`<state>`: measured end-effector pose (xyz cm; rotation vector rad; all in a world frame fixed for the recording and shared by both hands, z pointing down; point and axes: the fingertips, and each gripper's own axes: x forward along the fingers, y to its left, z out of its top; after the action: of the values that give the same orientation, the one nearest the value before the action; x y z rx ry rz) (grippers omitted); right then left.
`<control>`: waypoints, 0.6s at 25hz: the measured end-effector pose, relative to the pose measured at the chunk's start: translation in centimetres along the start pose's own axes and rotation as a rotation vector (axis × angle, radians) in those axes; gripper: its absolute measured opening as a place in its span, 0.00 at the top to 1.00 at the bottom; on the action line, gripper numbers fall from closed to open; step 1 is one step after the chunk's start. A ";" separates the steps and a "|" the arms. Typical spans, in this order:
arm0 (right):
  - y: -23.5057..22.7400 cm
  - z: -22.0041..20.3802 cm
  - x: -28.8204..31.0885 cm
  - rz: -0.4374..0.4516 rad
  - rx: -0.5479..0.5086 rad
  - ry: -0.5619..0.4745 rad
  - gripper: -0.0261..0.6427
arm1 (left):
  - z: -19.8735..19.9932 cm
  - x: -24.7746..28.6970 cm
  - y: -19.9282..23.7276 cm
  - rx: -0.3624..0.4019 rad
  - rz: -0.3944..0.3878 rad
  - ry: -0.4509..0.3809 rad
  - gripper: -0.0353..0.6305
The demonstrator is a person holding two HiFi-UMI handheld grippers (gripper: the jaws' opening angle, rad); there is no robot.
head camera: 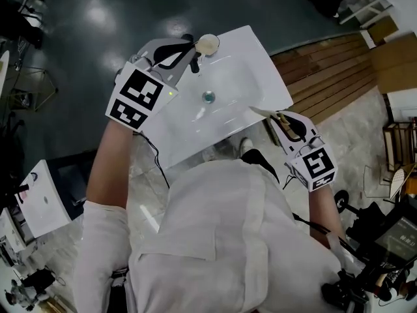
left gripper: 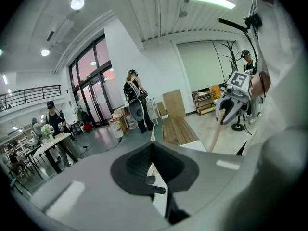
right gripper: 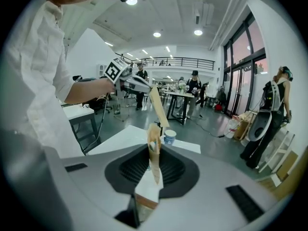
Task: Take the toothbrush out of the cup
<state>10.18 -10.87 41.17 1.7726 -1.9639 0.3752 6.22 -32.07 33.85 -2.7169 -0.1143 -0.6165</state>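
Observation:
A pale cup (head camera: 208, 44) stands at the far edge of the white basin top (head camera: 251, 57); in the right gripper view the cup (right gripper: 169, 137) shows blue and white. My left gripper (head camera: 194, 52) hangs just beside and above it, shut on a wooden toothbrush (right gripper: 159, 107) whose free end slants down toward the cup without touching it. My right gripper (head camera: 279, 117) is at the basin's near right corner, shut on a second wooden toothbrush (right gripper: 154, 153) that stands upright, bristle end up. The left gripper view shows that right gripper (left gripper: 226, 110) with its toothbrush (left gripper: 215, 131).
A small round drain (head camera: 208, 97) sits in the middle of the basin. Wooden floor planks (head camera: 332, 77) lie to the right, and a white side table (head camera: 45, 201) to the left. People stand by tables and glass doors (left gripper: 94, 95) farther off.

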 end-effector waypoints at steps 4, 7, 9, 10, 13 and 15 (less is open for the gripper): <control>0.3 0.6 -0.2 0.033 -0.027 -0.018 0.89 | 0.7 -3.0 -1.8 -0.051 0.006 -0.010 0.94; -0.3 0.6 -0.6 0.064 -0.037 -0.032 0.89 | 1.1 -4.2 -3.4 -0.089 0.027 -0.010 0.94; -0.6 0.6 -1.1 0.094 -0.047 -0.043 0.89 | 1.2 -4.6 -4.7 -0.103 0.045 0.010 0.94; -0.8 0.5 -1.5 0.111 -0.055 -0.047 0.89 | 1.2 -4.7 -5.5 -0.111 0.050 0.023 0.94; -1.0 0.4 -2.3 0.160 -0.087 -0.057 0.89 | 1.2 -4.9 -8.5 -0.139 0.059 0.056 0.94; -1.2 0.6 -2.7 0.185 -0.109 -0.078 0.89 | 1.3 -4.9 -10.6 -0.164 0.062 0.070 0.94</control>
<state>11.38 -9.02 39.16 1.5649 -2.1676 0.2573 0.65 -21.68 34.07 -2.8393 0.0395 -0.7312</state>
